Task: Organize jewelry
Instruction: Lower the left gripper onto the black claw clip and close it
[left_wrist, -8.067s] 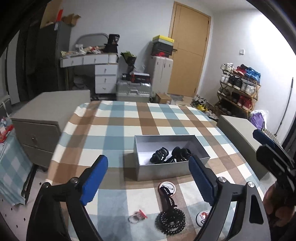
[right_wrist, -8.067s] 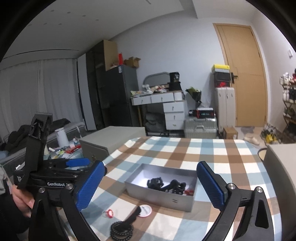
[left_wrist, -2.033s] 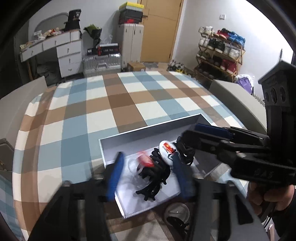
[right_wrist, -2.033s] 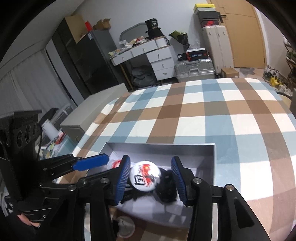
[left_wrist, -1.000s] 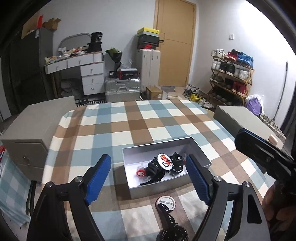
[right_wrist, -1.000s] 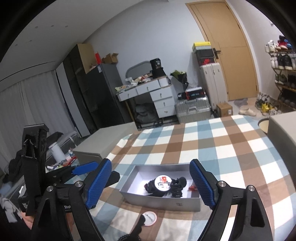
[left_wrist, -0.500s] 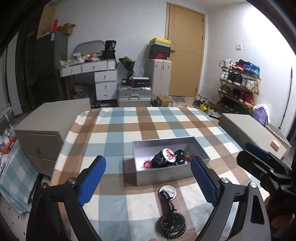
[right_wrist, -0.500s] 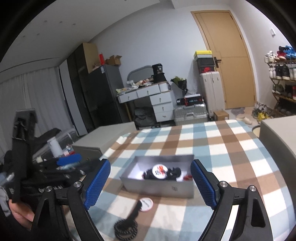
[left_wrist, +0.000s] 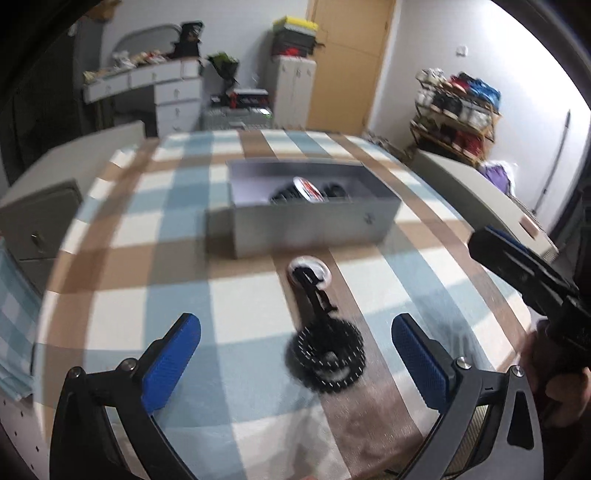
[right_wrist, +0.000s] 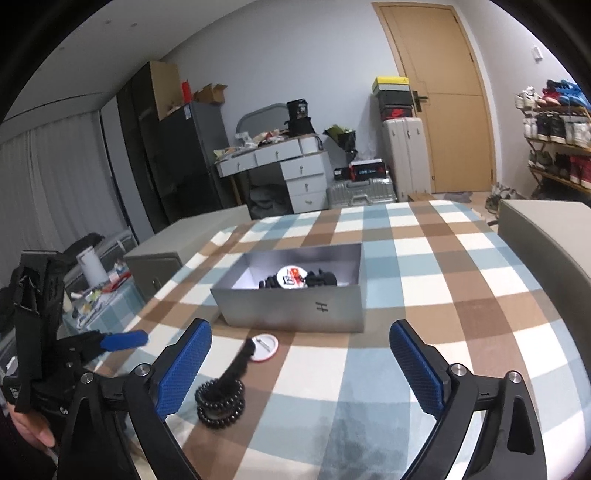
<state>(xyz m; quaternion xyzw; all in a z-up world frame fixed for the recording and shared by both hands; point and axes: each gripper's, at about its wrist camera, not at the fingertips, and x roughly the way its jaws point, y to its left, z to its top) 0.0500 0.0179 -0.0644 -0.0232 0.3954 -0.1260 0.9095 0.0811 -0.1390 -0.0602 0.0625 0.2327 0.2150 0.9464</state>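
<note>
A grey open box (left_wrist: 303, 225) (right_wrist: 295, 306) stands on the checked tablecloth and holds black hair pieces and a white round badge (right_wrist: 291, 277). In front of it lie a black beaded bracelet (left_wrist: 325, 356) (right_wrist: 221, 402), a black hair clip (left_wrist: 314, 293) and a white round badge (left_wrist: 309, 275) (right_wrist: 263, 347). My left gripper (left_wrist: 295, 363) is open and empty, low over the bracelet. My right gripper (right_wrist: 299, 369) is open and empty, above the table in front of the box.
The right gripper (left_wrist: 524, 273) shows at the right edge of the left wrist view. The left gripper shows at the left of the right wrist view (right_wrist: 122, 339). Grey cabinets (right_wrist: 546, 236) stand beside the table.
My left gripper has dropped lower and closer to the bracelet and clip. The right gripper has barely moved. Both stay open.
</note>
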